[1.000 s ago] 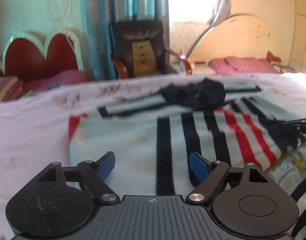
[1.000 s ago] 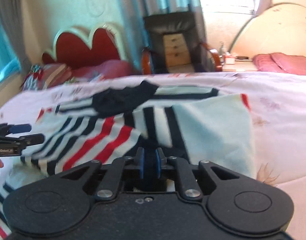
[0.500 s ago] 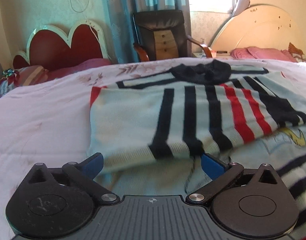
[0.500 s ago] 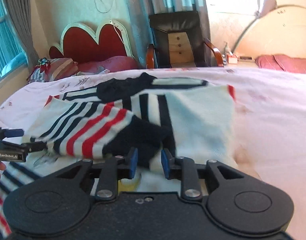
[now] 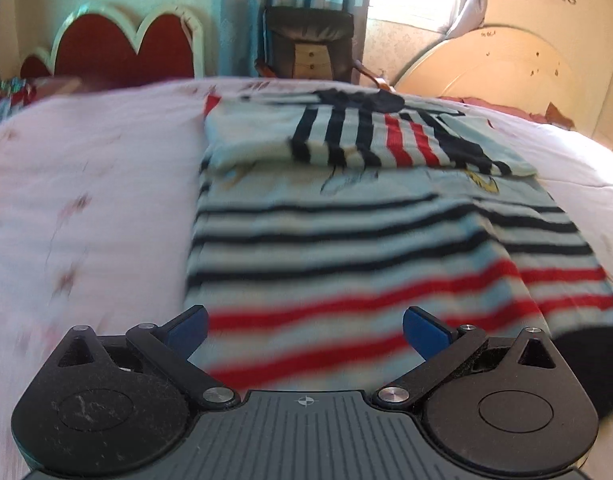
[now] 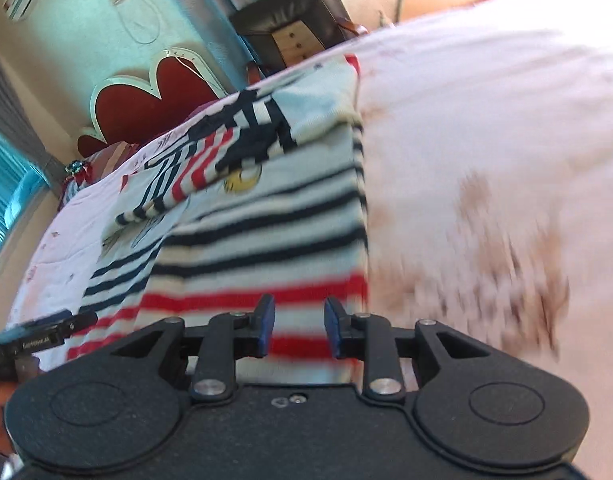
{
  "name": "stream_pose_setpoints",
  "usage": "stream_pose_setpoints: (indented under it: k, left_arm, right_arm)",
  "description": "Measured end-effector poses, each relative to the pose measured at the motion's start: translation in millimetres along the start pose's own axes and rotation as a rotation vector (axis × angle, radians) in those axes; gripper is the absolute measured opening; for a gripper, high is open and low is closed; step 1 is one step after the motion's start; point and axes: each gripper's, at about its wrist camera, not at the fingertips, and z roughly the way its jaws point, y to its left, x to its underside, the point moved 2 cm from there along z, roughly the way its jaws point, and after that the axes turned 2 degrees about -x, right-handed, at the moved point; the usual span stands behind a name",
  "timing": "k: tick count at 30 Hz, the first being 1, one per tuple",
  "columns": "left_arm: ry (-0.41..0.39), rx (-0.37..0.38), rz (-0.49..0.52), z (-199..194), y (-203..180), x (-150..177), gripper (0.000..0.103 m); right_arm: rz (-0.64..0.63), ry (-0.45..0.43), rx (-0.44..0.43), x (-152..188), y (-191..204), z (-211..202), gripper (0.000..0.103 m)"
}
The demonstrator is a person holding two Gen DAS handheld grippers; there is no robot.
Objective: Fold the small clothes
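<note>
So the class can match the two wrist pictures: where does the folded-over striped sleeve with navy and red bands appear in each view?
Left wrist: folded-over striped sleeve lies upper centre, across the sweater's chest.
Right wrist: it sits left of centre, tilted.
Shared landmark: red scalloped headboard.

Both claws drawn back to the striped sweater (image 5: 386, 240) hem, left claw (image 5: 304, 330) widened, right claw (image 6: 294, 330) released, parted.
</note>
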Motion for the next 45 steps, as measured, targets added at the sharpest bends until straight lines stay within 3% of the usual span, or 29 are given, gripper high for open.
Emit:
stream_pose_setpoints:
  k: [2,3,4,8,13,20,25,27,28,29,30,33,36,37,39,41,45]
  left_arm:
    - [0.038,0.053,-0.087,-17,23,25,0.098]
    - [0.061,0.108,-0.149,-23,35,38,0.089]
    - [0.082,0.162,-0.215,-28,45,52,0.073]
    - [0.075,0.307,-0.39,-44,72,82,0.073]
    - [0.084,0.444,-0.567,-23,84,85,0.073]
    - [0.118,0.549,-0.557,9,67,59,0.073]
    - [0.102,0.522,-0.499,2,50,62,0.073]
    - [0.092,0.501,-0.472,-2,47,64,0.065]
    - [0.097,0.476,-0.458,-1,47,65,0.042]
    - [0.1,0.432,-0.444,0,46,65,0.011]
    - [0.108,0.385,-0.431,1,50,68,0.007]
    - [0.039,0.366,-0.441,-12,57,69,0.007]
    - [-0.129,0.489,-0.512,-47,72,69,0.007]
    - [-0.143,0.483,-0.535,-51,78,72,0.007]
    - [-0.057,0.421,-0.554,-36,84,80,0.007]
    - [0.026,0.374,-0.578,-15,85,93,0.007]
    - [0.018,0.38,-0.622,-14,86,97,0.007]
  right_arm:
    - [0.047,0.024,-0.017,22,-7,-11,0.03]
    - [0.068,0.033,-0.026,32,-10,-16,0.031]
    - [0.096,0.043,-0.035,42,-13,-20,0.032]
    - [0.223,0.055,-0.13,70,-23,-31,0.034]
    - [0.299,0.049,-0.211,77,-27,-24,0.034]
    - [0.341,0.063,-0.286,60,-23,9,0.032]
    - [0.343,0.074,-0.3,65,-24,11,0.025]
    - [0.332,0.084,-0.288,68,-24,10,0.017]
    - [0.319,0.09,-0.273,68,-22,10,0.011]
    - [0.307,0.099,-0.26,67,-21,12,0.007]
    - [0.291,0.104,-0.247,65,-18,12,0.007]
    - [0.189,0.081,-0.205,60,-2,7,0.006]
    - [0.153,0.001,-0.231,56,7,-21,0.006]
    - [0.139,-0.032,-0.241,56,9,-32,0.006]
    - [0.144,-0.065,-0.242,58,3,-41,0.006]
    - [0.17,-0.027,-0.191,64,-10,-27,0.006]
    - [0.223,-0.012,-0.172,75,-16,-12,0.006]
